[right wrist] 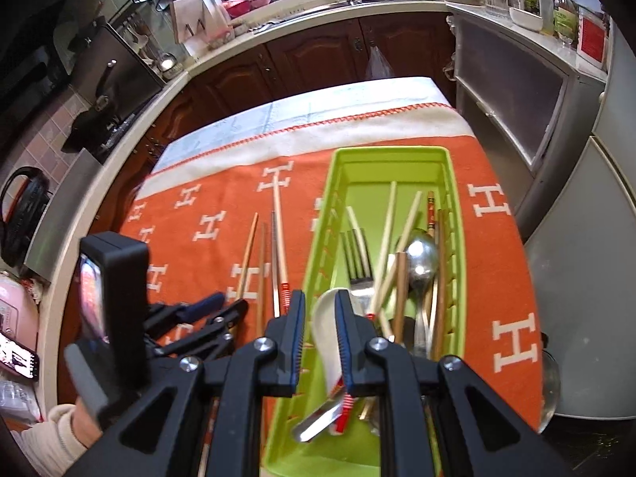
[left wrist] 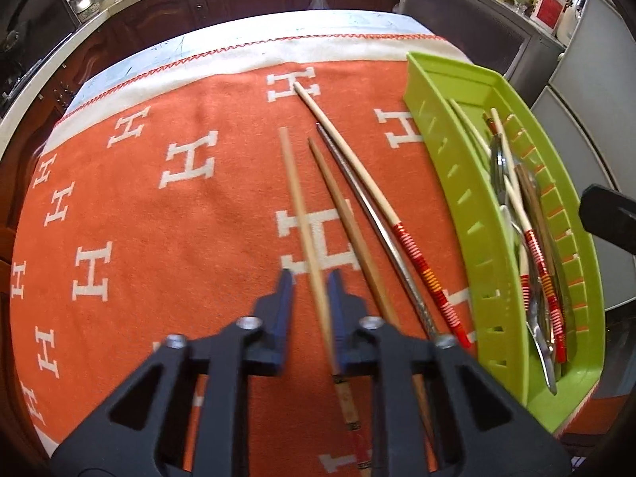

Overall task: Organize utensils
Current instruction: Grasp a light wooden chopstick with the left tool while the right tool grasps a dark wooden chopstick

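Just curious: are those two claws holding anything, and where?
Left gripper straddles a chopstick near its handle end; grip unclear. Right gripper straddles a white spoon; grip unclear.

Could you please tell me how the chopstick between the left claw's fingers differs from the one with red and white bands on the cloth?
The pale chopstick lies between the open fingers of the left claw; the banded chopstick lies free to its right. The pale one is plain wood along its shaft; the banded one carries red, white and yellow stripes near its thick end. Both rest on the orange cloth, outside the green tray.
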A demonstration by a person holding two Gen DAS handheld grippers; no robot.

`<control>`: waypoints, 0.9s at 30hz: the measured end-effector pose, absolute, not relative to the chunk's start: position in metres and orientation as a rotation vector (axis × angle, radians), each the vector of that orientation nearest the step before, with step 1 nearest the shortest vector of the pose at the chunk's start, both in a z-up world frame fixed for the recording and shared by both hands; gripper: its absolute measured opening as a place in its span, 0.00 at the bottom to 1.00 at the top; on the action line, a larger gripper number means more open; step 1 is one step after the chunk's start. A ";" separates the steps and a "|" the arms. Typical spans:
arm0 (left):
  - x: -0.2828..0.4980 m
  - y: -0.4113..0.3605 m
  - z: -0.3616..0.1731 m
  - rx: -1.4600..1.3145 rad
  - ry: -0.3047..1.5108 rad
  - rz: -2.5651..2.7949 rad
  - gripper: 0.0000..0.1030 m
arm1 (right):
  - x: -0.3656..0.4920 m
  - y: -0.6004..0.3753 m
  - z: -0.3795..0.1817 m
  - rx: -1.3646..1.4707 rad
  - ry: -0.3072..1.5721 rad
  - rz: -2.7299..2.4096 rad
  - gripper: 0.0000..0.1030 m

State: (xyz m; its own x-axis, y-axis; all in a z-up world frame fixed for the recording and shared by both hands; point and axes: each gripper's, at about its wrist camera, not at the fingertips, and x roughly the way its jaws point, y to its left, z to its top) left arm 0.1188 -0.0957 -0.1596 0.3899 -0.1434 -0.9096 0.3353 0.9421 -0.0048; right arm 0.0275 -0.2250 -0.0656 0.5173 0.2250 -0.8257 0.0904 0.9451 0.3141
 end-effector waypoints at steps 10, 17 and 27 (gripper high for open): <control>0.112 -0.061 -0.145 0.098 1.122 -0.320 0.04 | 0.037 -0.187 -0.079 0.363 1.096 0.178 0.14; 0.108 -0.022 -0.125 0.019 1.124 -0.312 0.04 | 0.054 -0.162 -0.101 0.392 1.218 0.182 0.15; 0.112 0.018 -0.122 -0.078 1.144 -0.295 0.04 | 0.067 -0.144 -0.131 0.348 1.350 0.065 0.15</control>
